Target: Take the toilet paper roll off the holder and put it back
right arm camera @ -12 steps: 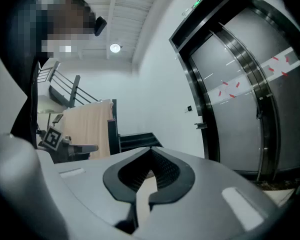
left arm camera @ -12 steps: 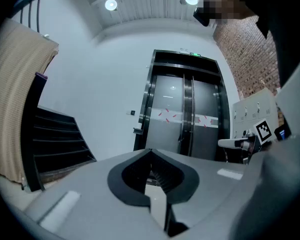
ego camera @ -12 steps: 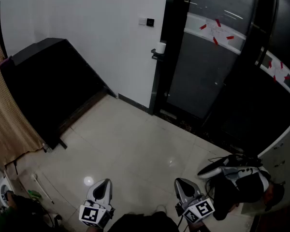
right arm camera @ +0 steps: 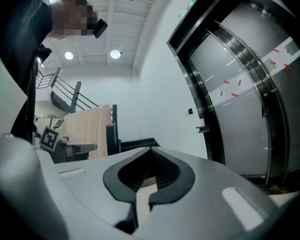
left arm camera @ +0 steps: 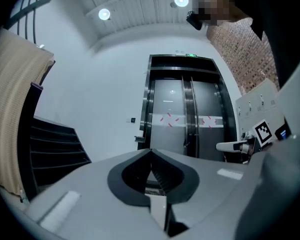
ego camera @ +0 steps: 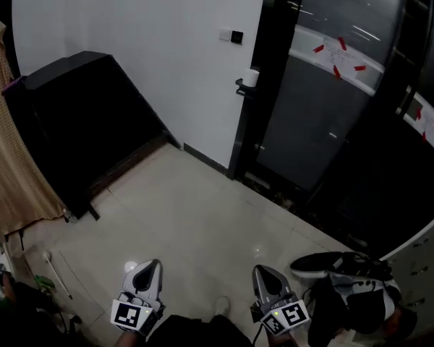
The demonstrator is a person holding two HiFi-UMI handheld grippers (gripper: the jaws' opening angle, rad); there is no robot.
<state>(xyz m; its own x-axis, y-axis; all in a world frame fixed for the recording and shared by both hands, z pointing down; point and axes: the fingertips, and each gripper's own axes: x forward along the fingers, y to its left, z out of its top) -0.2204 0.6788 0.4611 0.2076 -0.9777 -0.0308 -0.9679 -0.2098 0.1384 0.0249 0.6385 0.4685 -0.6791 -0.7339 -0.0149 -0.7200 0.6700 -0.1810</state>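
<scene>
You stood on the glossy beige tiled floor point(ego camera: 202, 223), facing the plain white wall point(ego camera: 166, 42) and the tall dark glass door point(ego camera: 311, 114). Your grey left gripper point(ego camera: 152, 264) and grey right gripper point(ego camera: 261, 270) were low over the floor, each pressed together on nothing. The small white toilet paper roll point(ego camera: 252, 77) sat on its black wall holder point(ego camera: 241, 87) by the door frame, well apart from both.
</scene>
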